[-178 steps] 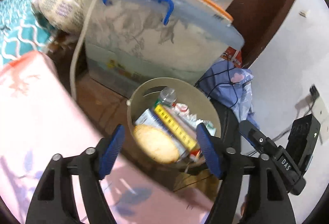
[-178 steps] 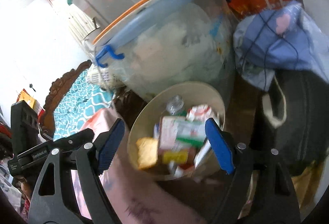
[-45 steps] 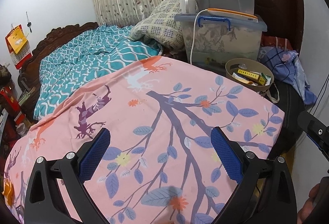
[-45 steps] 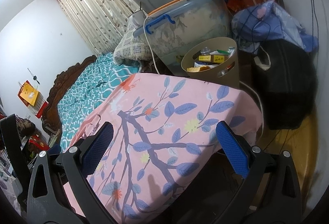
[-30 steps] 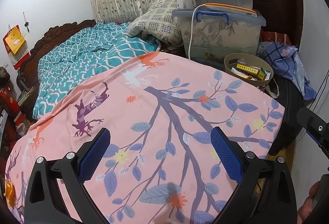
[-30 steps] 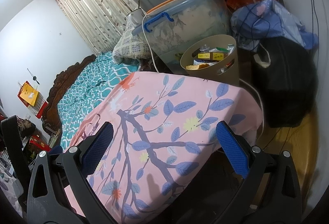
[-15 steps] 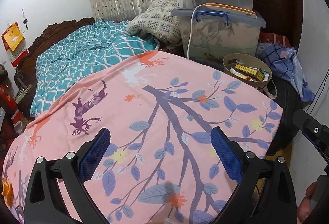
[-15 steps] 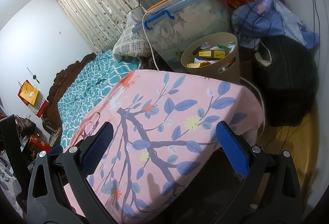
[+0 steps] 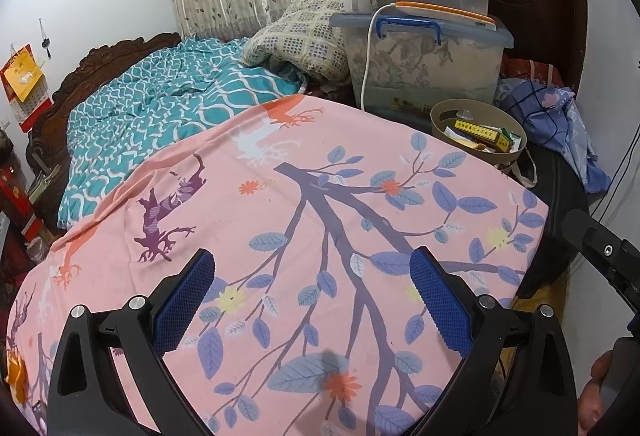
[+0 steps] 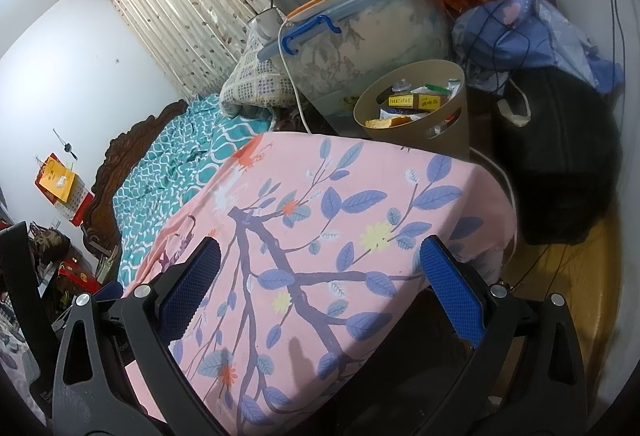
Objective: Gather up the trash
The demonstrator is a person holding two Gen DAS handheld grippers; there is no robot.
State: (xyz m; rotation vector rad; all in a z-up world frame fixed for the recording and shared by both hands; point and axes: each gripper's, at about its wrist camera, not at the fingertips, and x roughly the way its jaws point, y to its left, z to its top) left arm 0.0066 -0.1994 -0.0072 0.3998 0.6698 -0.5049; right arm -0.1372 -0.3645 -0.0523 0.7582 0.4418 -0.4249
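A beige round trash bin (image 9: 440, 118) stands past the far edge of the pink floral sheet (image 9: 320, 236); it also shows in the right wrist view (image 10: 452, 116). It holds yellow boxes (image 10: 416, 101), a bottle, cartons and a piece of bread (image 10: 386, 122). My left gripper (image 9: 312, 300) is open and empty, low over the sheet, far from the bin. My right gripper (image 10: 320, 288) is open and empty over the sheet's right corner.
Stacked clear storage boxes (image 9: 424, 64) with a blue handle stand behind the bin. A black bag (image 10: 560, 164) and a blue cloth bundle (image 10: 532, 32) lie to the right. A teal quilt (image 9: 160, 108) and a checked pillow (image 9: 296, 40) lie on the bed. A white cable (image 9: 366, 56) hangs down.
About six seconds ago both grippers were right above the bin. They have since pulled far back over the pink sheet. In the last second the views only drift slightly.
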